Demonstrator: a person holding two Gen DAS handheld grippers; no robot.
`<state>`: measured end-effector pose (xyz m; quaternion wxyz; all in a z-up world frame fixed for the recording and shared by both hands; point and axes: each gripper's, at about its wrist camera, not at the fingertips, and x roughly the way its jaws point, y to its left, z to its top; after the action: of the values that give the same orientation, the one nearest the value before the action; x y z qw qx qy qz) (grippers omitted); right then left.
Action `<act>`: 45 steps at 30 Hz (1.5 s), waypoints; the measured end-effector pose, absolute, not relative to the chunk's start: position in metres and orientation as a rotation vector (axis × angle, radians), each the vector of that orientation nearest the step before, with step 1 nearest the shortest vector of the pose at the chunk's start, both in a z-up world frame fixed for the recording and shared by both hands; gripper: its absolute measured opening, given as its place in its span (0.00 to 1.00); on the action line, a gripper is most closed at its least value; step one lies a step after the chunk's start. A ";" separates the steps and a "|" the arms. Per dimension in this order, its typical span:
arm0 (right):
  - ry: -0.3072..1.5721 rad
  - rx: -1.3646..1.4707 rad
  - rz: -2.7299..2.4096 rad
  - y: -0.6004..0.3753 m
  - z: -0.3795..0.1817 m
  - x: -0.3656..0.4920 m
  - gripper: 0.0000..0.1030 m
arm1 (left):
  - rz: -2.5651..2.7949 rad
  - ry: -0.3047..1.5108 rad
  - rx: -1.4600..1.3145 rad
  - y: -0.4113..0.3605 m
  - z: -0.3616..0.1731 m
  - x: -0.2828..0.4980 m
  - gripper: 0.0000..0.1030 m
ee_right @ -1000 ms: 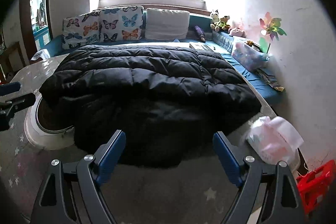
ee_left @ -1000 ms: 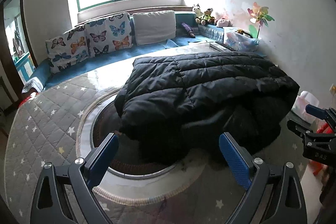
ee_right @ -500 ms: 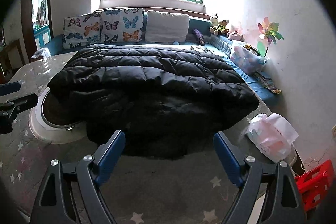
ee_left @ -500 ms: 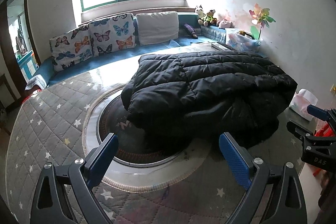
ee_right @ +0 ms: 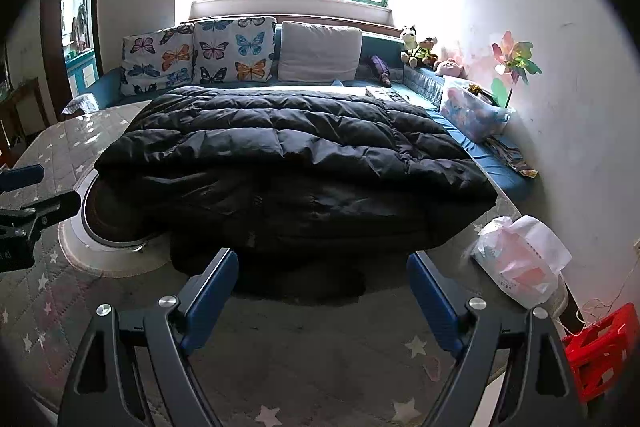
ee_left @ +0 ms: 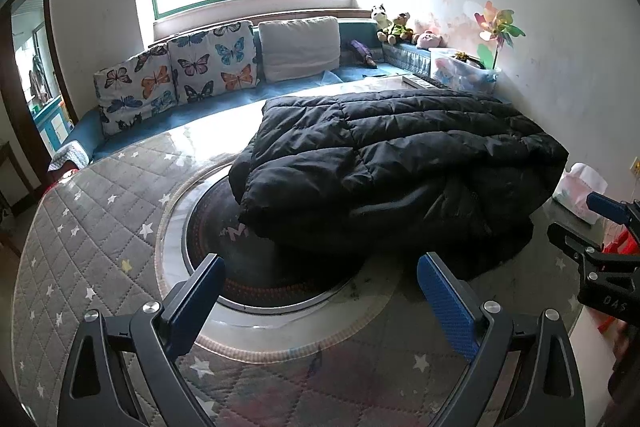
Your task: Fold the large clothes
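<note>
The black quilted puffer coat (ee_right: 288,163) is lying folded over itself on the grey star-patterned quilted table cover (ee_left: 92,227), overlapping the round glass turntable (ee_left: 256,291). The left gripper (ee_left: 320,291) and the right gripper (ee_right: 320,279) are hovering just short of its near edge, fingers spread wide apart and gripping nothing. One fold seems done; next they likely need to seize an edge for another fold. Compared with a second ago, both are sitting farther back from the coat

Butterfly cushions (ee_left: 176,75), pinwheel (ee_left: 497,27) — red crate (ee_right: 604,347) by wall
</note>
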<state>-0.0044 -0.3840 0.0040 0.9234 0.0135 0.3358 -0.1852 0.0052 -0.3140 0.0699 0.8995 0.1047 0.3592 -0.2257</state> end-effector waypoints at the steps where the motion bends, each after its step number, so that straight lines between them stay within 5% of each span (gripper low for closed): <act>1: 0.689 0.028 -0.381 -0.383 0.005 -0.004 0.91 | -0.468 0.745 0.217 -0.314 0.070 0.006 1.00; 45: 0.693 0.034 -0.378 -0.376 0.005 -0.003 0.91 | -0.467 0.770 0.209 -0.308 0.056 0.007 1.00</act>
<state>-0.0034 -0.3760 0.0047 0.9230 0.0164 0.3374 -0.1843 0.0069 -0.3082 0.0563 0.8949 0.1009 0.3716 -0.2254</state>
